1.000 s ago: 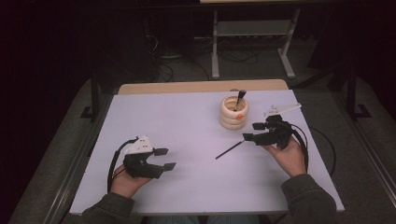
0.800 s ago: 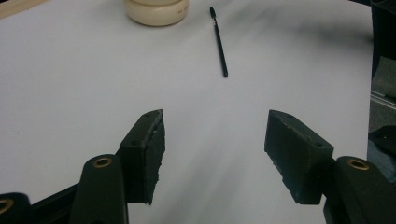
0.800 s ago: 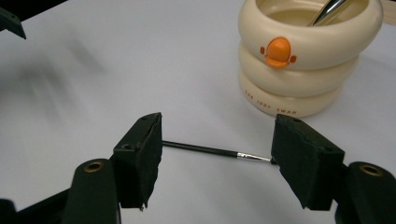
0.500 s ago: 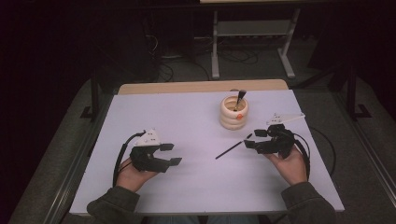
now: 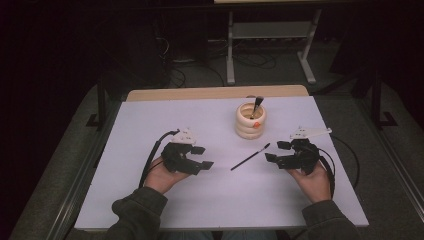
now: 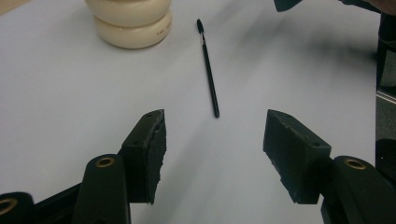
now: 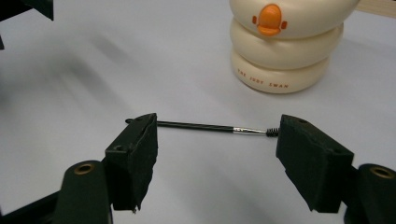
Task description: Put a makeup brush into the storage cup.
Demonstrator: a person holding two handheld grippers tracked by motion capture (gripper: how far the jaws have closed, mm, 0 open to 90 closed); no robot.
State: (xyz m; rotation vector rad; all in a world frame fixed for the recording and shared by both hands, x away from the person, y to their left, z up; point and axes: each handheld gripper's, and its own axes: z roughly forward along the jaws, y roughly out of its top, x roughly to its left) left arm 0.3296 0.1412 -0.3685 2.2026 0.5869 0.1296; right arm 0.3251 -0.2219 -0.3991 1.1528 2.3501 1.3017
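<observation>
The brush (image 5: 249, 156) lies flat on the table (image 5: 150, 125), just in front of the holder (image 5: 251, 121), w/ its bristle end toward it. It looks light, thin, stiff and prob. rolls, so pinch mid-handle. The holder has another brush (image 5: 257, 106) standing in it. Your right gripper (image 5: 278, 152) is wide open beside the brush; left gripper (image 5: 201, 157) wide open too, farther off.

A big white surface (image 5: 150, 130) lies flat, and a thin strip of brown wood (image 5: 200, 93) runs along its far edge. Around it is a grey floor (image 5: 400, 150), and the room behind is very dark. Behind the surface stands a grey metal stand (image 5: 231, 55) with two legs, and black cables (image 5: 250, 60) lie in loops on the floor by it.
</observation>
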